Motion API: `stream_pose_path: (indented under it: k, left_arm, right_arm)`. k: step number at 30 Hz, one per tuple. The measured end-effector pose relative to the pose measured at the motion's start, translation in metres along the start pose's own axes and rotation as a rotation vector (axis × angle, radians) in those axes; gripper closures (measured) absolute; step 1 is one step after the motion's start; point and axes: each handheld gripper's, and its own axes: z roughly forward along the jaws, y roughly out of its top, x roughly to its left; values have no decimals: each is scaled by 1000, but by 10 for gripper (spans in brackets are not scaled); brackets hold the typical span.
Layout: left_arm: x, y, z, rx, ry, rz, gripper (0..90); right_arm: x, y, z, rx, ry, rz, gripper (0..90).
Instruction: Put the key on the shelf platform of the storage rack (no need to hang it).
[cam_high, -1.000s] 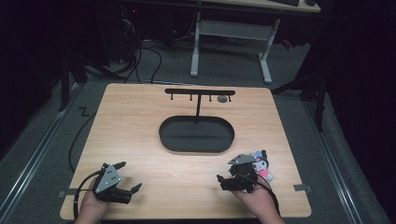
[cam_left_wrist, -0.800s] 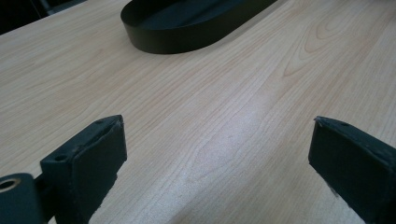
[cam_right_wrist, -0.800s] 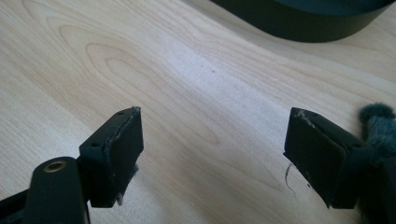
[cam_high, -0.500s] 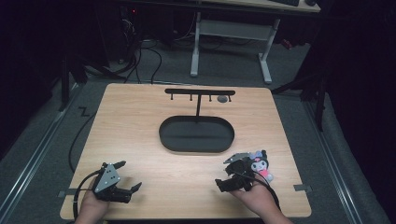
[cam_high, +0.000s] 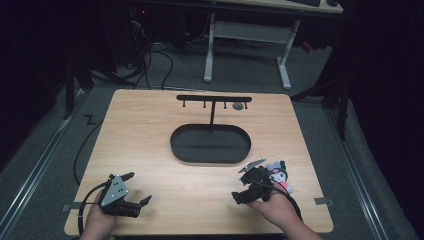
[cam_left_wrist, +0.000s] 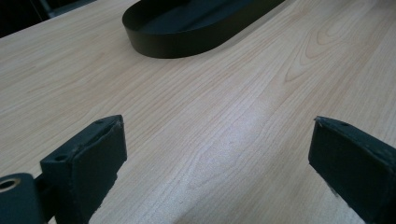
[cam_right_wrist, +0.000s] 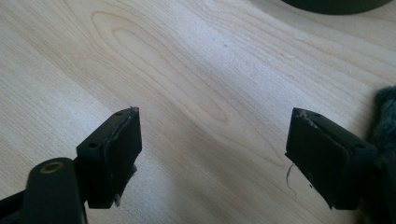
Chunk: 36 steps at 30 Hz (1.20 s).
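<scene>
Showing both tongs apart, high view adds plush toy (cam_high: 278, 176) beside right tongs (cam_high: 244, 184)

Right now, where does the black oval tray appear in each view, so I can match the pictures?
High view: the black oval tray lies at the middle of the table, with the post of the hook bar at its far side.
Left gripper view: top centre, with its curved wall facing the camera and its far part cut off by the top edge.
Right gripper view: a dark sliver at the top right edge.
Shared landmark: the light wooden table top around it.
</scene>
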Motion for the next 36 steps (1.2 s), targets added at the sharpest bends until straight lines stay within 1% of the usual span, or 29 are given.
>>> stream_pose_path:
  k: [1, 2, 3, 4, 5, 6, 7, 8, 9, 11, 12, 15, 17, 18, 19, 23, 24, 26, 27, 30, 31, 33, 34, 35, 36]
  left_arm:
    - [0, 0, -1, 0, 1, 0, 48]
    - [0, 0, -1, -1, 2, -1, 48]
    - [1, 0, -1, -5, 3, -3, 48]
    - [1, 0, -1, -5, 4, -5, 48]
    - [1, 0, -1, -4, 5, -3, 48]
    - [1, 0, 0, -3, 4, -4, 48]
    - [1, 0, 0, -1, 1, -2, 48]
    - [1, 0, 1, 1, 1, 1, 48]
    - [1, 0, 1, 3, 1, 2, 48]
    - [1, 0, 1, 2, -1, 0, 48]
    - [2, -1, 1, 0, -2, -3, 48]
    - [3, -1, 1, 4, -2, -5, 48]
    - [3, -1, 1, 3, -2, -3, 49]
    - [2, 0, 1, 2, 0, -2, 48]
    - [2, 0, 1, 0, -1, -2, 48]
    - [2, 2, 3, 2, -1, 6, 48]
    - [2, 3, 3, 0, -5, 4, 49]
    - [2, 3, 3, -4, -7, 6, 50]
    - [1, 3, 4, -2, -10, 10, 50]
    - [1, 2, 5, 6, -12, 13, 50]
    - [1, 3, 4, -1, -12, 11, 50]
    - [1, 3, 4, -8, -9, 8, 50]
    - [1, 3, 4, -4, -10, 10, 51]
    - [1, 3, 4, 0, -11, 11, 51]
    - [0, 2, 5, 4, -11, 13, 52]
  right_arm:
    - [-1, 2, 1, 27, 3, -1, 179]
    - [-1, 2, 1, 27, 3, -1, 179]
    - [-2, 3, 2, 41, 4, -3, 179]
    - [-4, 5, 2, 72, -2, -4, 181]
    - [-4, 5, 2, 72, -2, -4, 181]
    - [-5, 6, 2, 85, 3, -9, 181]
    - [-6, 8, 3, 110, 12, 4, 182]
    - [-6, 8, 3, 110, 12, 4, 182]
    - [-7, 8, 3, 121, 13, -6, 184]
    - [-7, 8, 5, 153, 19, -7, 189]
    - [-7, 8, 5, 153, 19, -7, 189]
    - [-8, 7, 10, 195, 21, -19, 196]
    - [-9, 7, 12, 204, 25, -15, 203]
    - [-10, 8, 13, 228, 27, -29, 209]
    - [-9, 8, 14, 240, 25, -30, 211]
    - [-9, 9, 11, 259, 31, -38, 219]
    - [-9, 9, 9, 266, 28, -49, 220]
    - [-8, 8, 8, 271, 24, -46, 223]
    - [-8, 7, 6, 282, 24, -44, 230]
    - [-8, 6, 4, 286, 16, -41, 231]
    - [-10, 6, 1, 305, 4, -28, 232]
    - [-11, 6, 1, 309, 4, -20, 233]
    - [-11, 6, 1, 317, -3, 2, 235]
    - [-13, 6, 2, 324, -2, 12, 236]
    - [-13, 6, 2, 325, 0, 4, 236]
